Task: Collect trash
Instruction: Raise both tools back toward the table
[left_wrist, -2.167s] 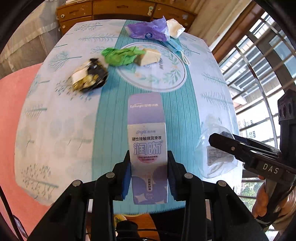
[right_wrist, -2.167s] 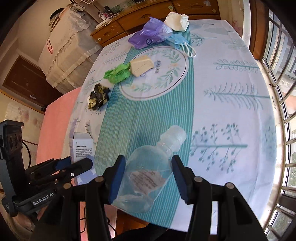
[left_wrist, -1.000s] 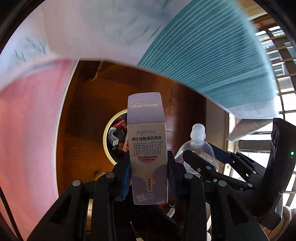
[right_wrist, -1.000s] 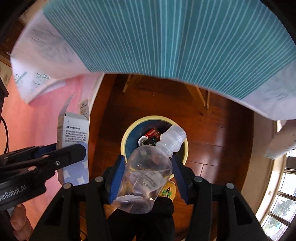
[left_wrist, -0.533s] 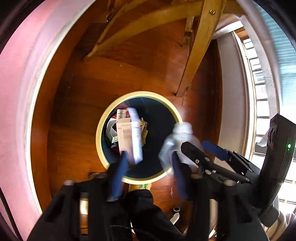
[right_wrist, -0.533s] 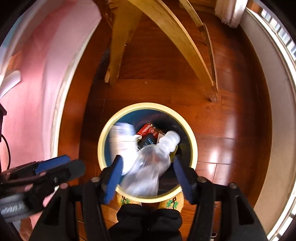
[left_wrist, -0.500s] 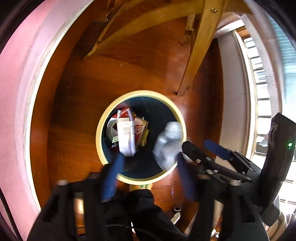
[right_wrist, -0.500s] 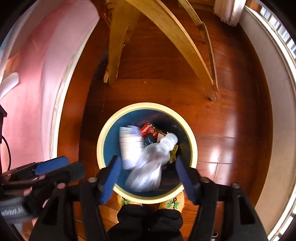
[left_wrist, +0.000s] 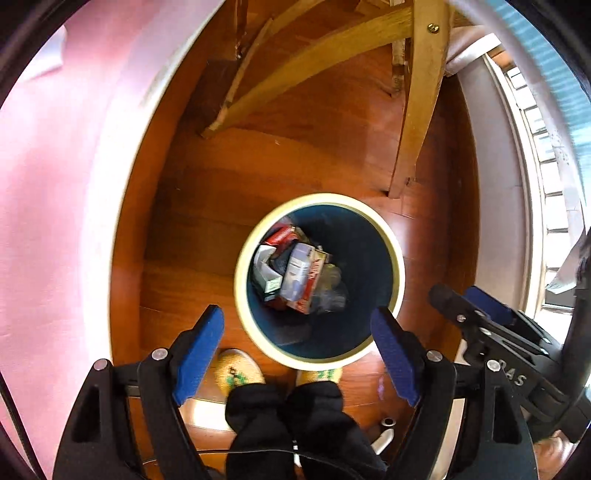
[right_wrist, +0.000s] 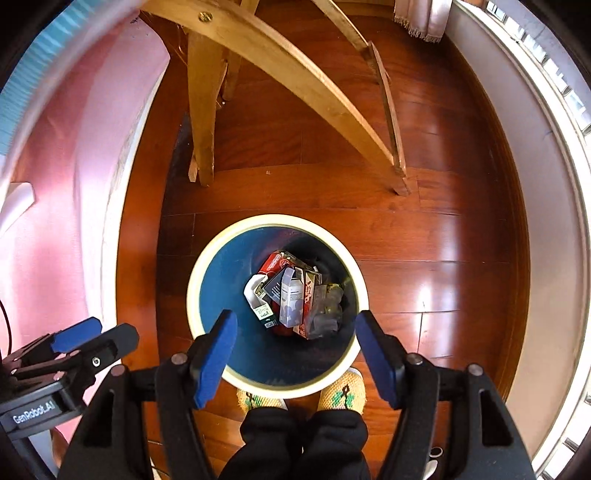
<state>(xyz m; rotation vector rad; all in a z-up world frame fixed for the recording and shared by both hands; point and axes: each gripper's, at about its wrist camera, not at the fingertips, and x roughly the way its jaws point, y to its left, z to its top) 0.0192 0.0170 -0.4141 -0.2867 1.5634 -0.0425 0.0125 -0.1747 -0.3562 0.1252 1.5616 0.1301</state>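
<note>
A round bin with a cream rim and dark blue inside stands on the wooden floor below both grippers. Among the trash inside lie the pale purple-and-white box and, beside it, the clear plastic bottle. My left gripper hangs over the bin's near edge, its jaws opening with nothing between them. My right gripper points straight down over the bin, jaws wide apart and empty. Each gripper also shows at the edge of the other's view, right gripper and left gripper.
Curved wooden table legs rise just beyond the bin. A pink cloth hangs along the left. The person's slippered feet stand against the bin's near side. A pale wall and window run along the right.
Both grippers swung from the table down over the bin and opened. The box and the bottle dropped out of them and now lie in the bin.
</note>
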